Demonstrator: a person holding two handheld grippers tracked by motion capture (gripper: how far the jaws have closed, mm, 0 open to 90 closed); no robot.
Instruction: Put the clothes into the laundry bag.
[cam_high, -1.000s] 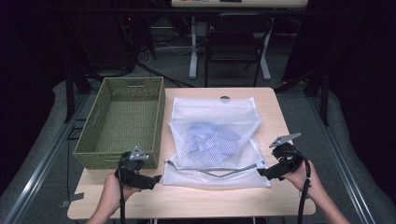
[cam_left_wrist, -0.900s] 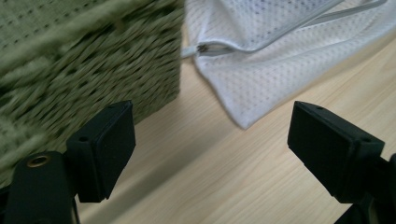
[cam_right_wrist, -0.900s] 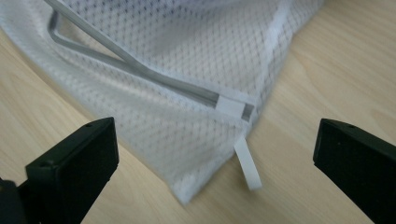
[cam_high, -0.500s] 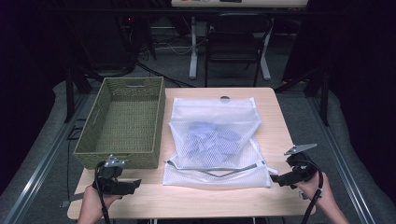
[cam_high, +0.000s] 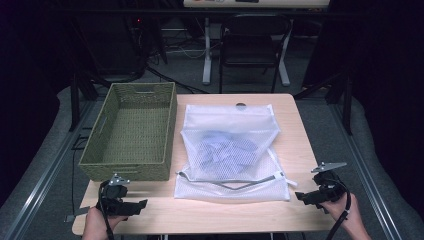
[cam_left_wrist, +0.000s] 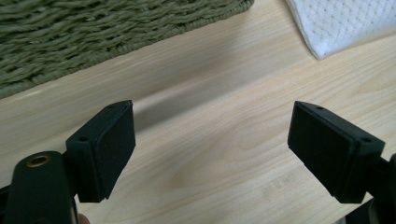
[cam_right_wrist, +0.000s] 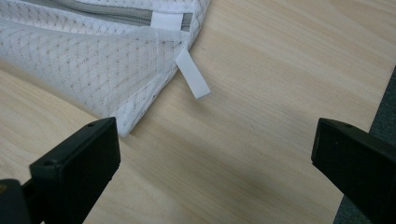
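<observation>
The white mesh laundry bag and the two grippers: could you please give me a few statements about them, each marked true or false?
1. The mesh bag lies flat on the table, right of the woven basket. True.
2. The left gripper is shut on the bag's corner. False: its jaws stand open over bare wood.
3. The basket holds folded clothes. False: it is empty; bluish cloth shows inside the bag.
4. The right gripper is open, near the bag's corner with the white tag. True.
5. The bag's zip end faces the person. True.
</observation>
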